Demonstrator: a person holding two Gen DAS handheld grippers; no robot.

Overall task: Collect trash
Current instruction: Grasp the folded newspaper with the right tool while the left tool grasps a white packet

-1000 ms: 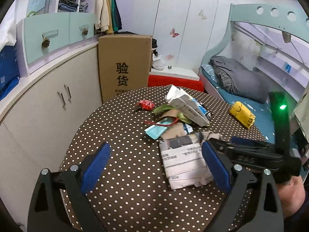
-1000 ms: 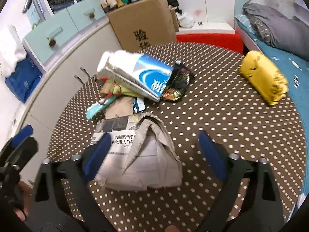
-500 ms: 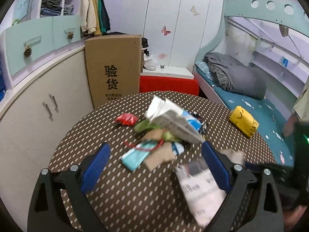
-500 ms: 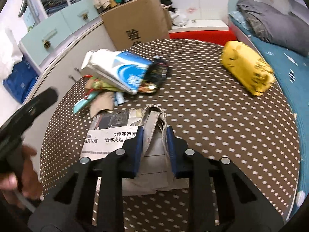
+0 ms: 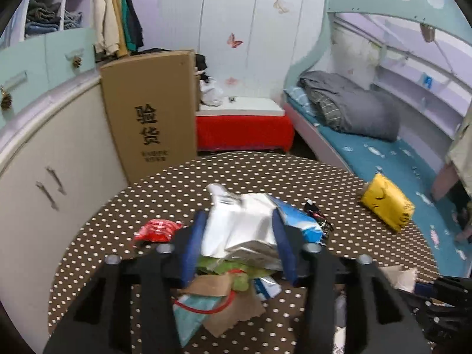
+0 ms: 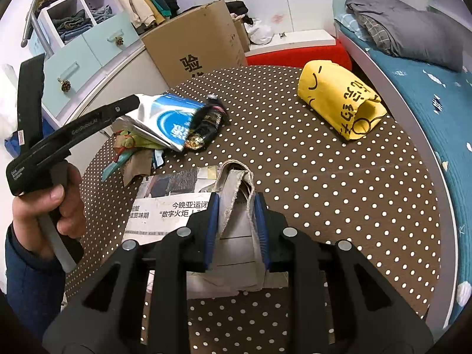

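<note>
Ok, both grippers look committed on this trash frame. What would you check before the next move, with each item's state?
1. Right gripper shut on the folded newspaper: ok.
2. Left gripper, jaws just closing, pads against the white-and-blue bag: ok.
3. That bag clear of the green wrapper beneath: not ok, it lies on it.
4. Yellow bag out of both paths: ok.
5. Bin within reach: cannot tell, none visible.

free: bare table [image 6: 339, 183] right of newspaper [image 6: 165, 206] | blocked: wrapper pile [image 5: 230, 268], yellow bag [image 6: 339, 100]
</note>
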